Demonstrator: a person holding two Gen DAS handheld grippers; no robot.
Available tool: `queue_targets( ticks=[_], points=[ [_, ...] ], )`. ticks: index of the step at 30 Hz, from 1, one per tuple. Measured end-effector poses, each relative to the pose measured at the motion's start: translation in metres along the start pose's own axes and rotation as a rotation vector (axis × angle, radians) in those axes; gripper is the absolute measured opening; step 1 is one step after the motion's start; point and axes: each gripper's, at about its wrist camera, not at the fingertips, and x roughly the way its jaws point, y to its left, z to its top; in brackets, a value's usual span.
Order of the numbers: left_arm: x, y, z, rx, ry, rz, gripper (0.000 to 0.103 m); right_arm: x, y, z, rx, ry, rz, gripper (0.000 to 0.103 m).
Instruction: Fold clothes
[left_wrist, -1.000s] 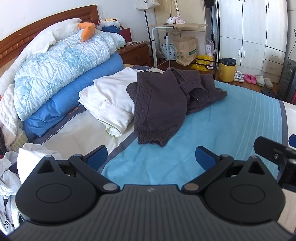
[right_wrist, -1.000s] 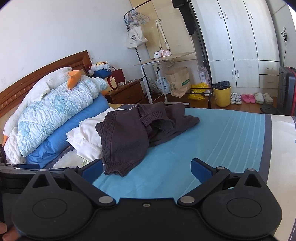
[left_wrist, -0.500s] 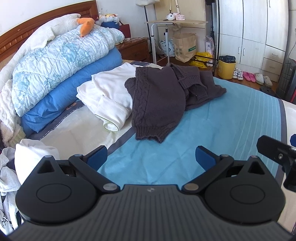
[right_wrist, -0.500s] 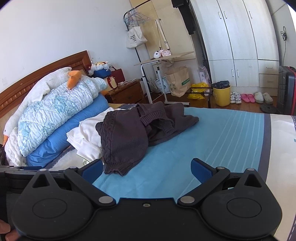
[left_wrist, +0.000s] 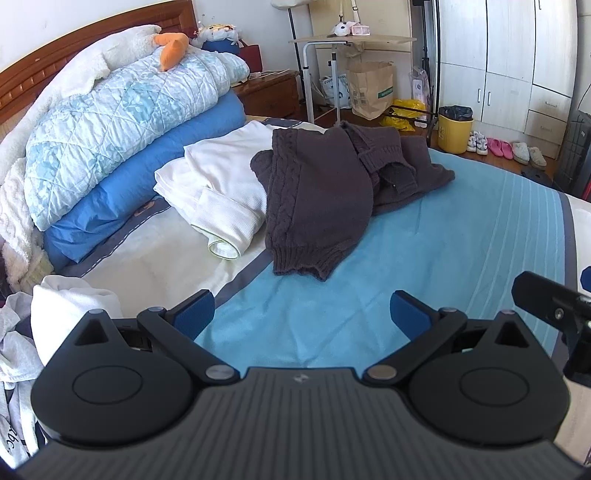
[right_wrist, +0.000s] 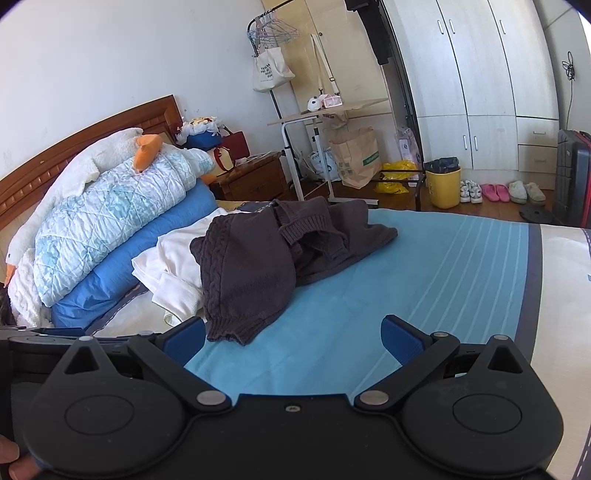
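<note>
A crumpled dark grey knitted sweater (left_wrist: 325, 195) (right_wrist: 255, 266) lies on the blue bed cover (left_wrist: 443, 251) (right_wrist: 424, 280), partly over a white garment (left_wrist: 221, 184) (right_wrist: 173, 266). My left gripper (left_wrist: 301, 310) is open, hovering over the cover a little short of the sweater's ribbed hem, nothing between its blue pads. My right gripper (right_wrist: 293, 334) is also open and empty, its left pad close to the hem. The right gripper's black body shows at the right edge of the left wrist view.
Folded quilts and a blue blanket (left_wrist: 122, 122) are stacked along the headboard at the left. More white laundry (left_wrist: 55, 314) lies at the near left. Beyond the bed stand a side table (right_wrist: 325, 110), a paper bag, a yellow bin (right_wrist: 443, 184) and wardrobes.
The left gripper has tilted slightly downward and drifted nearer the sweater, which sits lower in its view. The right gripper's view is almost unchanged. Both stay open.
</note>
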Motion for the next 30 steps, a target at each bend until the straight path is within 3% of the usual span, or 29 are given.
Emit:
queue_targets(
  ticks=[10, 13, 15, 17, 19, 25, 28, 30],
  points=[
    [0.014, 0.008, -0.002, -0.043, -0.011, 0.021, 0.103, 0.011, -0.004, -0.005, 0.01, 0.026, -0.001, 0.103],
    [0.025, 0.014, -0.003, -0.069, -0.001, 0.017, 0.103, 0.017, -0.011, -0.008, 0.056, 0.014, -0.036, 0.103],
    [0.037, 0.019, -0.006, -0.097, 0.015, -0.039, 0.103, 0.021, -0.02, -0.011, 0.12, 0.001, -0.066, 0.103],
    [0.058, 0.026, -0.012, -0.134, 0.075, -0.15, 0.102, 0.028, -0.032, -0.013, 0.179, 0.016, -0.068, 0.103],
    [0.079, 0.036, -0.022, -0.205, 0.138, -0.196, 0.098, 0.036, -0.044, -0.018, 0.23, 0.038, -0.052, 0.103],
    [0.116, 0.053, -0.036, -0.286, 0.072, -0.125, 0.091, 0.067, -0.07, -0.037, 0.333, 0.081, -0.045, 0.103],
    [0.145, 0.055, -0.021, -0.212, 0.027, -0.124, 0.091, 0.081, -0.075, -0.047, 0.361, 0.09, -0.033, 0.103],
    [0.164, 0.056, -0.006, -0.167, 0.005, -0.109, 0.091, 0.089, -0.063, -0.051, 0.275, 0.081, -0.055, 0.103]
  ],
)
